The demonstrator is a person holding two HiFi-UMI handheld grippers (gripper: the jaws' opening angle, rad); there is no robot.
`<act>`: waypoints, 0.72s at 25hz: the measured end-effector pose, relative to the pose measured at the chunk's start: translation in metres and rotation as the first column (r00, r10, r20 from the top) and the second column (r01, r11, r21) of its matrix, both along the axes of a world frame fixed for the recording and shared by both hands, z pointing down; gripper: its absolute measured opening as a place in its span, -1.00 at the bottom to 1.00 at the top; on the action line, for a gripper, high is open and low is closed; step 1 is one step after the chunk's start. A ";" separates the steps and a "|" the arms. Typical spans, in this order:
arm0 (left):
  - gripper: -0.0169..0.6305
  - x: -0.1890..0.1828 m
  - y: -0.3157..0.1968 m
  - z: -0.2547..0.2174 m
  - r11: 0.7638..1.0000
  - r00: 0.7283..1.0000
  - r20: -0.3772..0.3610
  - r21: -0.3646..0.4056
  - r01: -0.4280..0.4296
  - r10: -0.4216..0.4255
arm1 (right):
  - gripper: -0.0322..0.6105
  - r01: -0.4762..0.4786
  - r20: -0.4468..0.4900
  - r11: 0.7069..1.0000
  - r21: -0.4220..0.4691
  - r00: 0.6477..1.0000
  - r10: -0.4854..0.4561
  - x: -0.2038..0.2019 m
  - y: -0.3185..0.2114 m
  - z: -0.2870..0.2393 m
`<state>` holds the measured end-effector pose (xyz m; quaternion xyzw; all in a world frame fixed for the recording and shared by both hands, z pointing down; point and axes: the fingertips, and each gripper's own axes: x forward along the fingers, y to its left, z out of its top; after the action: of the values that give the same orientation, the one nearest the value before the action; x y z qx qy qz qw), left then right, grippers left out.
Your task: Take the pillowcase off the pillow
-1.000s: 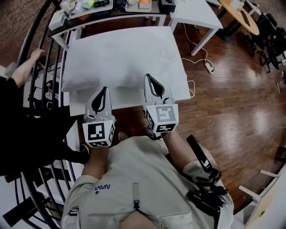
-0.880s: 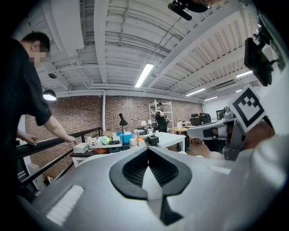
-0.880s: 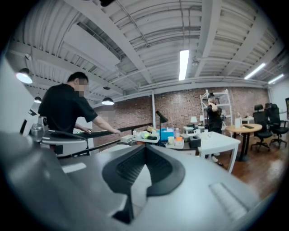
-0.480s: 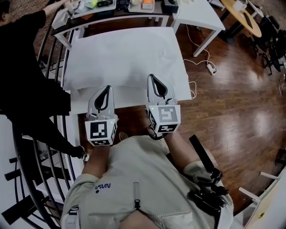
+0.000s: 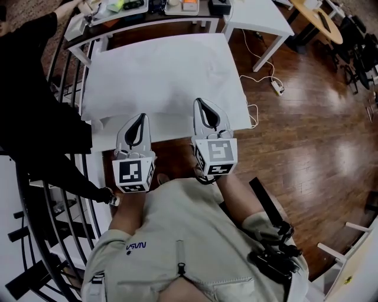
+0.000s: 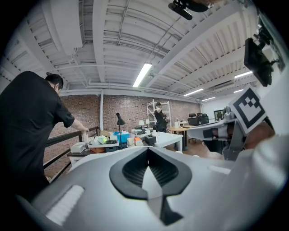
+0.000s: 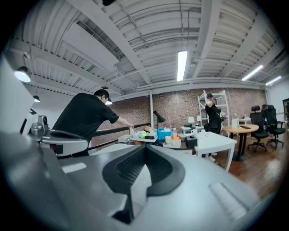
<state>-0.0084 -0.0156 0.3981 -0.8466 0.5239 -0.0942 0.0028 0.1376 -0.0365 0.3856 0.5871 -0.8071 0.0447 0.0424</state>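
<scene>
Both grippers are held side by side in front of the seated operator, exactly where they were a second ago. The left gripper [image 5: 140,117] and the right gripper [image 5: 199,101] each have their jaws pressed together with nothing between them. All that has changed is at the left gripper's outer side. A bystander in black [image 5: 35,100], who had one hand on the railing [image 5: 32,200] a second ago, has stepped in beside the table [image 5: 171,127] and now reaches towards the cluttered side table [image 5: 147,13] far beyond the jaws.

For the task that appears to mean no progress, and removal of the pillowcase looks not yet begun. With both pairs of jaws empty, they would have to part before either could pinch fabric.

The pillow [image 5: 159,74] lies flat on the table directly ahead of both pairs of jaws. Its near edge sits just under or just beyond the tips, and no view settles whether they touch it. It is white and still fully covered. The cover is smooth apart from faint creases near the middle and a soft fold along the near left edge. Which end of the case is open cannot be made out.
</scene>
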 end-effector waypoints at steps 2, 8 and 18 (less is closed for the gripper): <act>-0.94 0.000 0.001 0.000 1.000 1.000 -0.001 0.001 0.001 -0.001 | -0.89 0.001 -0.001 1.000 0.001 1.000 -0.001 -0.001 0.000 0.000; -0.94 -0.003 0.001 0.000 1.000 1.000 -0.004 -0.002 0.007 -0.007 | -0.89 0.010 -0.003 1.000 0.000 1.000 -0.010 -0.005 0.000 -0.001; -0.94 -0.018 -0.001 -0.002 1.000 1.000 -0.013 -0.016 0.021 -0.021 | -0.89 0.067 -0.072 0.998 0.020 0.995 -0.066 -0.030 -0.019 -0.016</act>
<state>-0.0266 -0.0163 0.3964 -0.8417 0.5318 -0.0927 -0.0085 0.1076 -0.0557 0.3695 0.5616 -0.8246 0.0134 0.0659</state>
